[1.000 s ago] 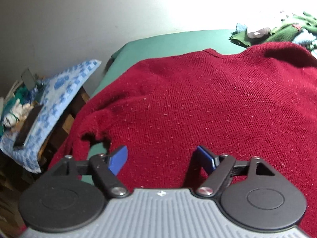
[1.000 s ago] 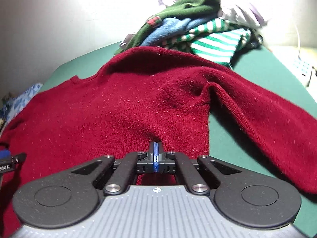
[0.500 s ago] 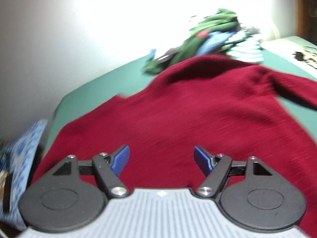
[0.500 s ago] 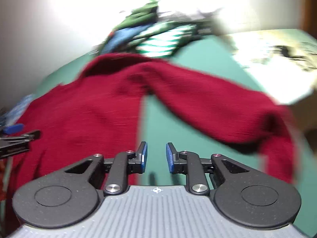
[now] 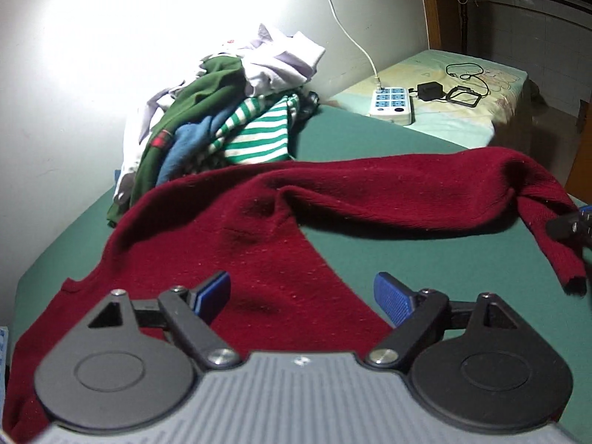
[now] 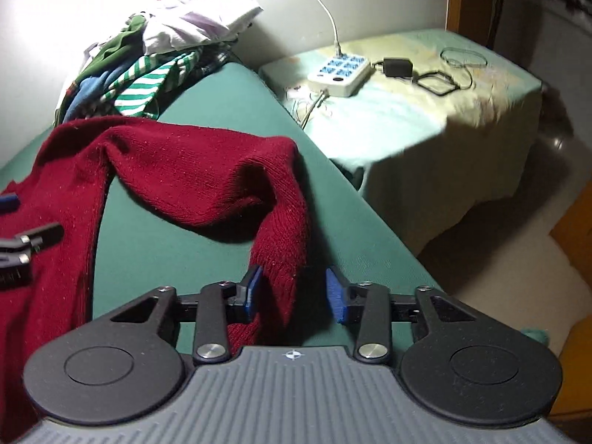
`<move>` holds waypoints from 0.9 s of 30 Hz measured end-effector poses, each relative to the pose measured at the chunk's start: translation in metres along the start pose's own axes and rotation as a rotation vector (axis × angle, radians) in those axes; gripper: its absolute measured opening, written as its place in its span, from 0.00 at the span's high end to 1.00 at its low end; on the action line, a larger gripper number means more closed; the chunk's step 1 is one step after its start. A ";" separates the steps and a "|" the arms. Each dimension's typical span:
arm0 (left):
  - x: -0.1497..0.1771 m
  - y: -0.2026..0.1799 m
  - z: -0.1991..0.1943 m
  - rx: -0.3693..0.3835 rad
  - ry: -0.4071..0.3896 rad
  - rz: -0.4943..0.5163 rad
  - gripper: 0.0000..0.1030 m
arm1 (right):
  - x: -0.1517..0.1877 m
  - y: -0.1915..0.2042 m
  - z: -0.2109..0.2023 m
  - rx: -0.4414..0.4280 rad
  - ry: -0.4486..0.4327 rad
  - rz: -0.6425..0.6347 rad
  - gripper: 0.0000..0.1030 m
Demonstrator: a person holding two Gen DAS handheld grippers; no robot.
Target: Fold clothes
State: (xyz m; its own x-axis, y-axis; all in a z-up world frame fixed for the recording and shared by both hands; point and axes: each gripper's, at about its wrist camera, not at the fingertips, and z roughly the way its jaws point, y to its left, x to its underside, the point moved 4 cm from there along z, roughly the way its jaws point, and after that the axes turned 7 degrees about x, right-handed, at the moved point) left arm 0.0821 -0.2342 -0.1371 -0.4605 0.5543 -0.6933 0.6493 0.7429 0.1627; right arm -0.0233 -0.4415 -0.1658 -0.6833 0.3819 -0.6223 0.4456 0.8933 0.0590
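Observation:
A dark red knit sweater [image 5: 259, 251] lies spread on the green table [image 5: 407, 259], and one sleeve [image 5: 407, 192] stretches right with its cuff bent toward me. My left gripper [image 5: 301, 296] hovers over the body's right edge. Its jaws are opening wide and hold nothing. In the right wrist view the cuff end of the sleeve [image 6: 281, 259] runs between the blue pads of my right gripper [image 6: 294, 290]. Those jaws are closing: the left pad is against the knit, while the right pad still stands apart from it.
A pile of clothes [image 5: 222, 111], green, striped, blue and white, sits at the table's far end by the wall. To the right, a lower stand under a pale cloth [image 6: 425, 129] carries a power strip [image 6: 338, 70] and a charger with cables. The table's right edge [image 6: 370, 222] runs close to my right gripper.
Both grippers swung right across the sweater. The right one, shut over the body a second ago, opened and now straddles the sleeve cuff. The left one's jaws stand wider.

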 end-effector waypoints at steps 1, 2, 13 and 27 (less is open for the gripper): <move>0.001 0.001 -0.001 -0.002 0.001 -0.011 0.16 | -0.002 0.000 -0.001 -0.007 -0.011 0.005 0.96; 0.001 0.001 -0.002 -0.004 0.002 -0.023 0.15 | -0.005 0.001 -0.005 0.002 -0.038 -0.006 0.95; 0.035 0.053 -0.025 -0.145 0.036 -0.162 0.14 | -0.033 0.113 -0.046 -0.305 -0.329 -0.388 0.96; 0.089 0.057 -0.046 -0.231 0.098 -0.136 0.16 | -0.004 0.210 -0.027 -0.682 -0.108 -0.663 0.79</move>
State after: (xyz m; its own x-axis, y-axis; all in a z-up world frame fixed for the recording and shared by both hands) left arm 0.0500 -0.1248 -0.1573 -0.5975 0.4694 -0.6501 0.4281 0.8723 0.2363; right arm 0.0577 -0.2493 -0.1302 -0.6031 -0.2446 -0.7593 -0.4691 0.8786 0.0895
